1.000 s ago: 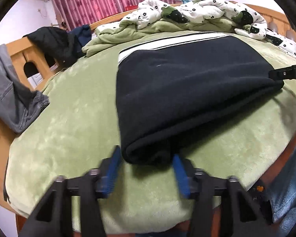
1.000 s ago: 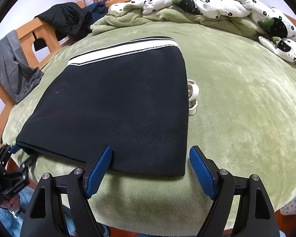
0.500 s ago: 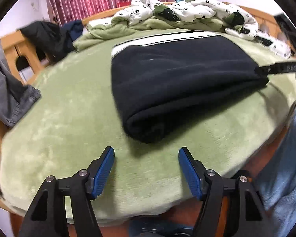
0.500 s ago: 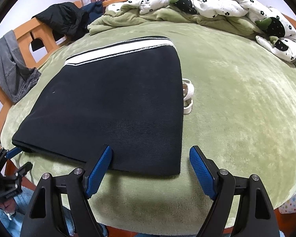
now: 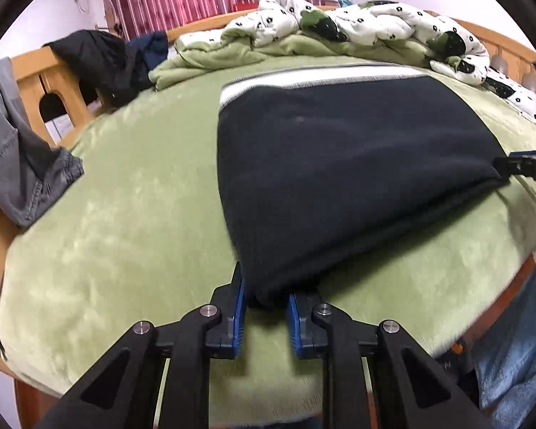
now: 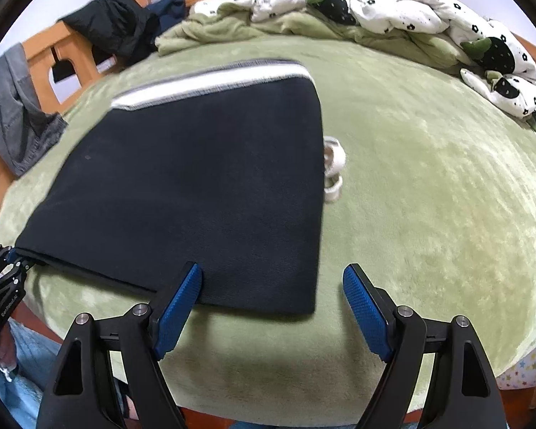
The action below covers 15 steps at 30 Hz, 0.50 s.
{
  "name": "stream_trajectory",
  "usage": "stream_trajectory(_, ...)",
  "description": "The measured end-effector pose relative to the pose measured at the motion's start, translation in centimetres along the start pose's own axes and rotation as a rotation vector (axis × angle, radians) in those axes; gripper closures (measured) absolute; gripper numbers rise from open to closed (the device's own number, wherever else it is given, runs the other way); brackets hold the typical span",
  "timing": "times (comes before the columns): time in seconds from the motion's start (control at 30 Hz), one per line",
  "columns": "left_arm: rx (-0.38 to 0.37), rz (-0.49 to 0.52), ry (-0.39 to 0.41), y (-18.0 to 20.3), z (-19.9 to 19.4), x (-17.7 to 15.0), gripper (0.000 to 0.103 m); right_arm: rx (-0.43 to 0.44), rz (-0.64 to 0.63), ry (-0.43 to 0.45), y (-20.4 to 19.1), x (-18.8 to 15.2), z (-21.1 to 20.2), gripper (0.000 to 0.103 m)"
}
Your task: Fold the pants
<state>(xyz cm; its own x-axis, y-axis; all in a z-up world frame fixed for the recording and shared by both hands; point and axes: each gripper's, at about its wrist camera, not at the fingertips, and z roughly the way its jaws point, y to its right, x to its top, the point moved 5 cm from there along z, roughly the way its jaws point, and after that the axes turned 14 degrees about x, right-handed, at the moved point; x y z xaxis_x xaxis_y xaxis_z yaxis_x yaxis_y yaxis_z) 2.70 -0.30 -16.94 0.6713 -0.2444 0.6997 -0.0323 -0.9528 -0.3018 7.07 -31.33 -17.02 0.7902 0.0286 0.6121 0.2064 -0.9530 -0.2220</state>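
Note:
The dark navy pants [image 5: 339,164], folded into a slab with a white waistband stripe [image 5: 321,77] at the far end, lie on the green bed [image 5: 125,196]. My left gripper [image 5: 266,298] is shut on the pants' near left corner. In the right wrist view the pants [image 6: 203,186] lie flat, and my right gripper [image 6: 271,286] is open with the near right corner of the pants between its blue pads, which do not touch it. The left gripper also shows in the right wrist view [image 6: 18,262], and the right gripper's tip in the left wrist view [image 5: 518,166].
A white drawstring [image 6: 332,169] sticks out from the pants' right edge. A crumpled white flowered quilt [image 6: 393,10] and green blanket lie at the head of the bed. Grey jeans [image 5: 14,143] and a black jacket [image 5: 96,60] hang on the wooden bed frame at left.
My left gripper drew back open half a second ago, then moved in and shut on the pants' near left corner. My right gripper stays open at the near right corner.

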Motion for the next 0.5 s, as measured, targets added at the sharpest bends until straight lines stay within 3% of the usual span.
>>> stream_trajectory(0.13,-0.108,-0.083,-0.062,-1.4,-0.9,-0.7,0.081,0.027,0.007,0.009,0.5,-0.1,-0.8,0.023)
stream_trajectory(0.27,-0.128,-0.200,-0.028,-4.0,-2.7,0.2,0.069,0.072,-0.025,0.133,-0.1,0.8,-3.4,0.023)
stream_trajectory(0.37,-0.159,-0.206,0.029,-4.1,-3.6,2.5,0.055,0.096,-0.080,0.206,-1.4,2.1,-4.1,0.023)
stream_trajectory(0.5,-0.169,-0.163,0.016,-2.1,-1.6,6.4,0.053,0.071,-0.116,0.198,-2.4,3.6,-2.2,0.024)
